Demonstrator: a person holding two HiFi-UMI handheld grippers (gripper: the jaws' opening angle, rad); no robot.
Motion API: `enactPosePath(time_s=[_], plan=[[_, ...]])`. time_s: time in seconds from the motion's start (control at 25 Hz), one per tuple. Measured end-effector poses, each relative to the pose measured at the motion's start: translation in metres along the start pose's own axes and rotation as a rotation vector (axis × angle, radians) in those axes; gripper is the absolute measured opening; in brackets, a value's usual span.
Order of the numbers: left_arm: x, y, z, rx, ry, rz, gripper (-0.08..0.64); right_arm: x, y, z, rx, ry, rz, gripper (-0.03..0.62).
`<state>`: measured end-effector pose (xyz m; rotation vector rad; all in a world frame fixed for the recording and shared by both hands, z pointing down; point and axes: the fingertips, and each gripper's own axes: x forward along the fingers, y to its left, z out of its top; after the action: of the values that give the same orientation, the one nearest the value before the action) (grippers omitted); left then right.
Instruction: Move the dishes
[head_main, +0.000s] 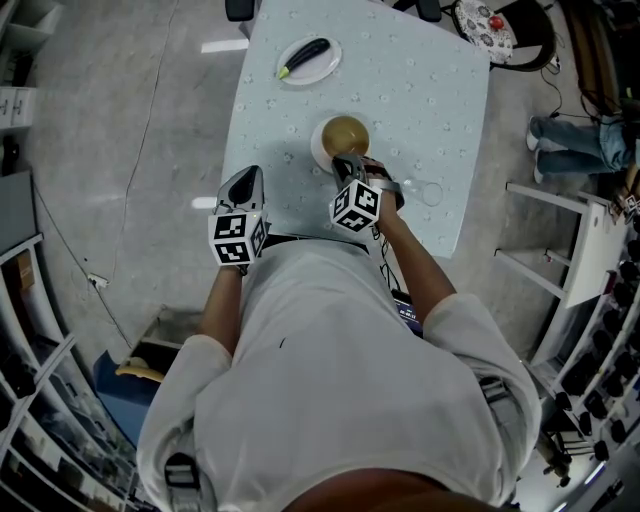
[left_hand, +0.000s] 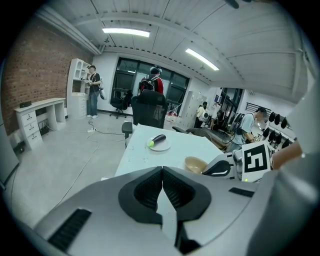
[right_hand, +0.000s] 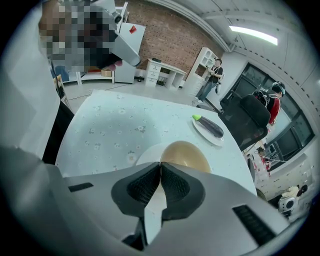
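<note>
Sitting closest: the bowl (head_main: 345, 133), tan and upright, stands on a white plate (head_main: 318, 150) at the near middle of the bench (head_main: 430, 90), just ahead of the person.
Right tongs (head_main: 347, 164): they point steeply down at the plate's near rim. The pads are pressed together there, and white rim shows in the slit below them. They seem to pinch the plate's edge, not the bowl.
Left tongs (head_main: 247, 180): closed tight with nothing between the pads. They hang off the bench's near left edge, well apart from both dishes.
Far plate (head_main: 322, 72): it lies toward the bench's far left and carries an eggplant (head_main: 306, 54). Nothing touches it.
Step in hand: the grip on the first dish looks made. The lift has not begun, since the plate lies flat on the bench with the bowl centred on it.
Next move: probably a slow, level lift of plate and bowl together, with the wrist kept from rolling.
Risk: a one-sided pinch on a thin rim leaves the load hanging out past the pads. The plate may droop at its far edge, and the loose bowl could then slide.
Possible help: the left tongs are free to steady the opposite rim.
</note>
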<state>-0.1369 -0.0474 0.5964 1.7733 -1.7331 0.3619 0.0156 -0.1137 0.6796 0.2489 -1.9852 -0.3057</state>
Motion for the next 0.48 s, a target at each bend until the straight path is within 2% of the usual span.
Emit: enactPosePath(time_s=[0.48], plan=[[-0.007,0.016,-0.001,-0.015,-0.012,0.026,0.018,0.000,-0.006,0.037,-0.021,-0.068,-0.009,0.006]])
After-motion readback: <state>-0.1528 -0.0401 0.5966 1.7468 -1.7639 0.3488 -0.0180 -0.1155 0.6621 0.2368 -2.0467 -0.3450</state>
